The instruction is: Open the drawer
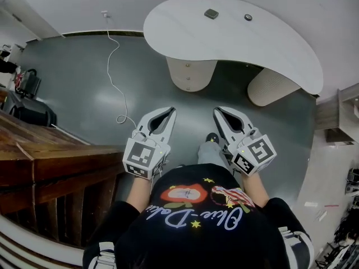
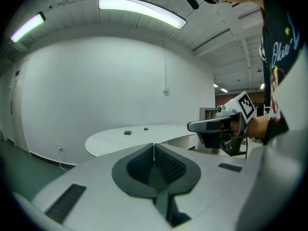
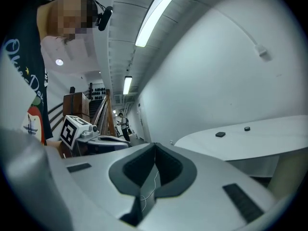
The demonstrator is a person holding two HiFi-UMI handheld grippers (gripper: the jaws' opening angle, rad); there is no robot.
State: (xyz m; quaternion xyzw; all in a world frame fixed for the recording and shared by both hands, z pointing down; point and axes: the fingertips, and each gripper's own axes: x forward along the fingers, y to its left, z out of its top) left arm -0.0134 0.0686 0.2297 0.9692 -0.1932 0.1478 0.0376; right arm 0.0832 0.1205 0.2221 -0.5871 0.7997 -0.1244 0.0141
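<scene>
The person stands on the grey-green floor with both tongs held out in front at waist height, pointing towards a white curved table. The left gripper is clenched, its dark pads meeting at the tip with nothing between them. The right gripper is clenched the same way and also empty. The two sit side by side, a little apart, and neither touches anything. Each carries a marker cube at its near end, just ahead of the person's hands. The table rests on two pale rounded pedestals. Near its far edge lie a small dark square thing and a small dark round one, close together. A white cord runs down from the wall and trails over the floor to end in a loop just left of the left gripper. Wooden stairs fill the floor's left edge. I cannot pick out the drawer from any of the views.
</scene>
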